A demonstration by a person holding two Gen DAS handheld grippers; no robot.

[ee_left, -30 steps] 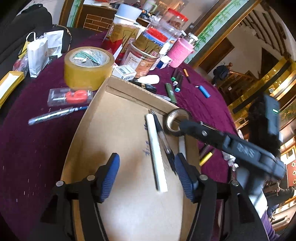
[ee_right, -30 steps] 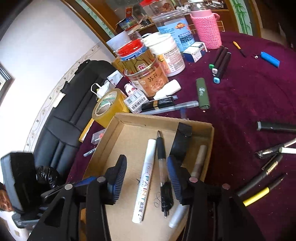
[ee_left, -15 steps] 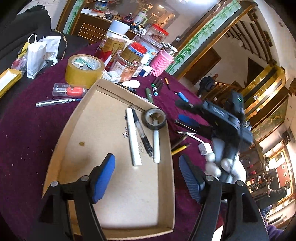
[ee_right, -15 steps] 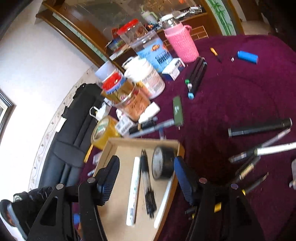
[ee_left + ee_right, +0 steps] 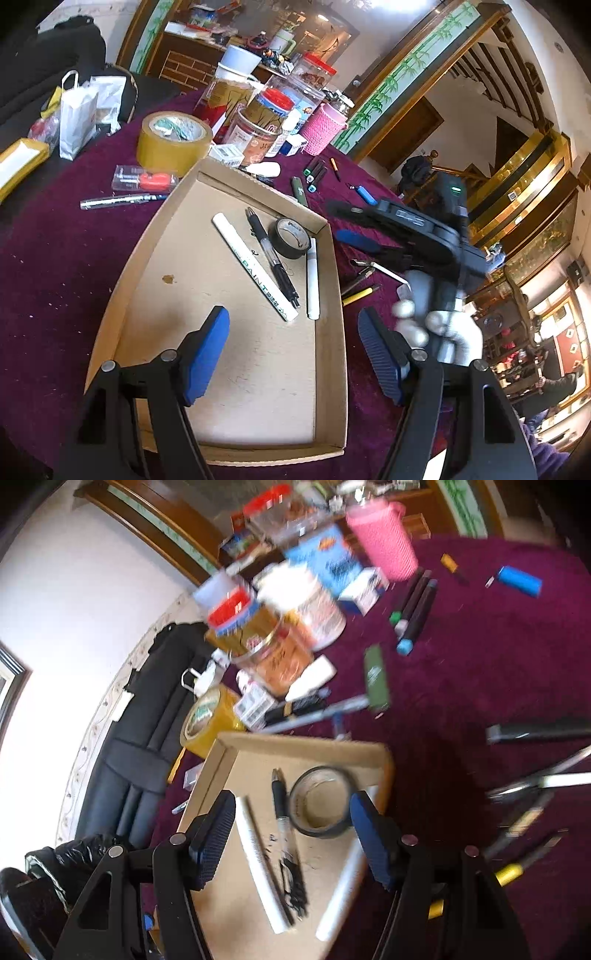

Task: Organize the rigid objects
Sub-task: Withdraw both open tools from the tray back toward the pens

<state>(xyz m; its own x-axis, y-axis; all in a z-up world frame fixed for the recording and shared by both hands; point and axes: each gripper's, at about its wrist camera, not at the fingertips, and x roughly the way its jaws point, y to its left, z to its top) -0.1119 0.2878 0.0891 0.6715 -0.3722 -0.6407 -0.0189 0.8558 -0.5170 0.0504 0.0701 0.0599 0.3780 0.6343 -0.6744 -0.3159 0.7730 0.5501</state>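
black tape roll (image 5: pixel 289 237) got dropped in the box (image 5: pixel 334 280) by the pens, right gripper (image 5: pixel 291 843) backed off wide open and empty, left gripper (image 5: pixel 291 354) too, so loose pens come next

Counts from my two wrist feeds

In the cardboard tray (image 5: pixel 334 332) at frame centre I count four items: two white markers (image 5: pixel 255 266), one black pen (image 5: pixel 273 258), one black tape roll (image 5: pixel 290 238). At upper left I see one yellow tape roll (image 5: pixel 173 142); right of it, three dark markers (image 5: pixel 415 607) together and one blue lighter (image 5: pixel 519 581).
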